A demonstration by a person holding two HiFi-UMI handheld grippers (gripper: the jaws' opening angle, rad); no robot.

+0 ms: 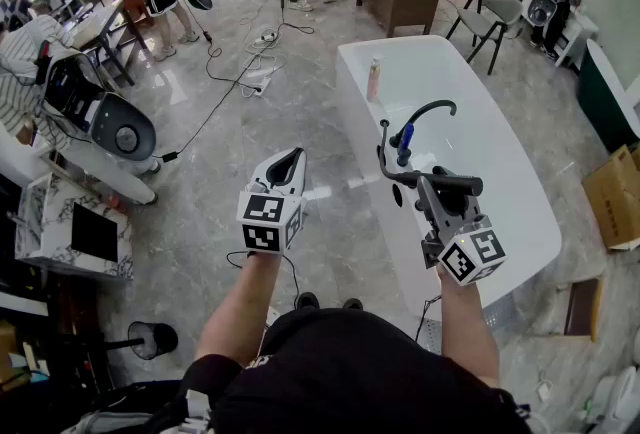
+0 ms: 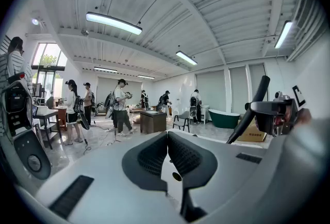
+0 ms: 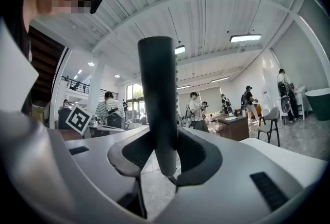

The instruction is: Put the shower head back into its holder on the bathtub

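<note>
Right gripper [image 3: 165, 158] pinches the dark shower head [image 3: 157, 89] by its handle, which stands upright between the pads in the right gripper view and lies crosswise over the near edge of the white bathtub [image 1: 520, 212] in the head view. Left gripper [image 2: 166, 138], pads pressed together on nothing, hovers beside it over the floor; a black curved pipe [image 1: 430, 105] and a pale bottle [image 1: 374, 79] stand on the tub's rim beyond

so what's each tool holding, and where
The right tool clamps the shower head by its dark handle, near its end; the left tool is shut, empty.
</note>
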